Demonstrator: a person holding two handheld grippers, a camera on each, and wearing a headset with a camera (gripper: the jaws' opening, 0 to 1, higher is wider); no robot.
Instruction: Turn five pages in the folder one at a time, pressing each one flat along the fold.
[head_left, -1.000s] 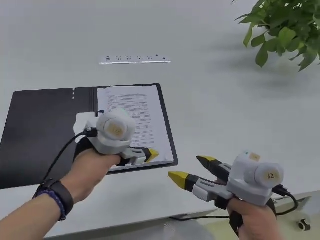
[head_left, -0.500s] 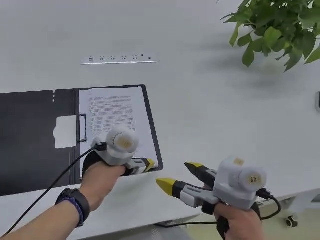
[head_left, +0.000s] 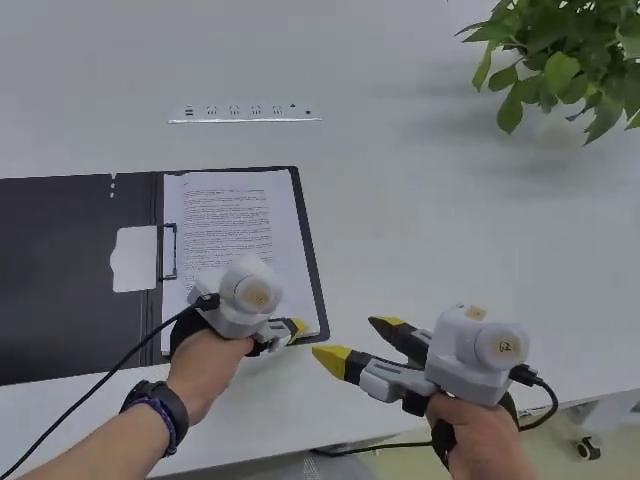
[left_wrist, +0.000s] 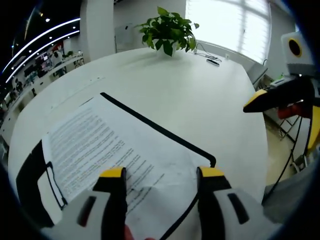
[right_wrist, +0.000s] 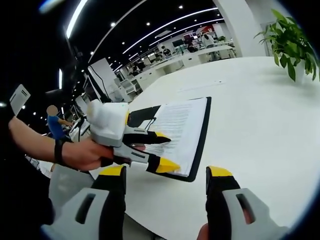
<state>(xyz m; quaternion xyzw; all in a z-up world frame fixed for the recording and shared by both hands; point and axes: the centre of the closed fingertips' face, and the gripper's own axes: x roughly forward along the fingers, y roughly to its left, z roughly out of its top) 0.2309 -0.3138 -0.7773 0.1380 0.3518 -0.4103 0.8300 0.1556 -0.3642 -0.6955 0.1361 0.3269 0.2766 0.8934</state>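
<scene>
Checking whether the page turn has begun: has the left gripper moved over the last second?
Yes. Against the folder, the left gripper has drawn away from the spine clip toward the page's lower right corner.

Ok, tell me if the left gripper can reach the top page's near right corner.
Probably yes: the left gripper is open right over the top page's corner, with the right gripper off to the side.

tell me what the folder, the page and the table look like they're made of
Folder: black, matte, with an even dull surface, probably plastic or faux leather; the pictures leave it open.
Page: thin white paper, going by the printed lines of text and a slight wrinkle near its lower edge.
Table: smooth white top with a soft sheen, likely laminate or a painted surface.
</scene>
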